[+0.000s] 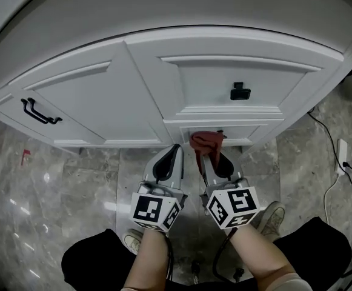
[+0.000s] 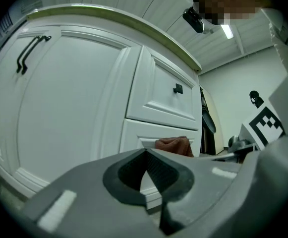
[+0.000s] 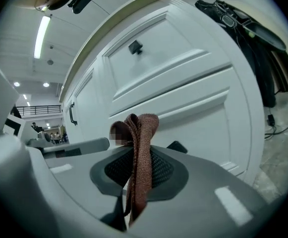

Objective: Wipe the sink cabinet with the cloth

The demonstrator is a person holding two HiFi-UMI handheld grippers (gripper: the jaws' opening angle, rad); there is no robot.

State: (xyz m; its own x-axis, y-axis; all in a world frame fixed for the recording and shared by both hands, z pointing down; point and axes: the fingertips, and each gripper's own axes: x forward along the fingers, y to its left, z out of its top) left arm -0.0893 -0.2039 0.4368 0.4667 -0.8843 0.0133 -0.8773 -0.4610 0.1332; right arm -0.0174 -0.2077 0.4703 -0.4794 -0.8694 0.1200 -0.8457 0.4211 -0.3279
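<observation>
Head view: my right claw [image 1: 209, 155] pinches the red-brown cloth [image 1: 206, 140] at the sink cabinet [image 1: 103, 102], by its lower drawer front [image 1: 251, 130]; I judge it ready for wiping.
Left gripper view: left claw [image 2: 146, 156] pressed together, empty, idle.
Right gripper view: cloth bunched upright between the jaws.

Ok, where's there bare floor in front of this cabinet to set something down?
Widest bare patch: the marble floor left of the left claw, below the cabinet door; only a red tape mark lies there. Crowded: the middle, with the right claw shut on the cloth, and shoes. The right side carries a white cable.
</observation>
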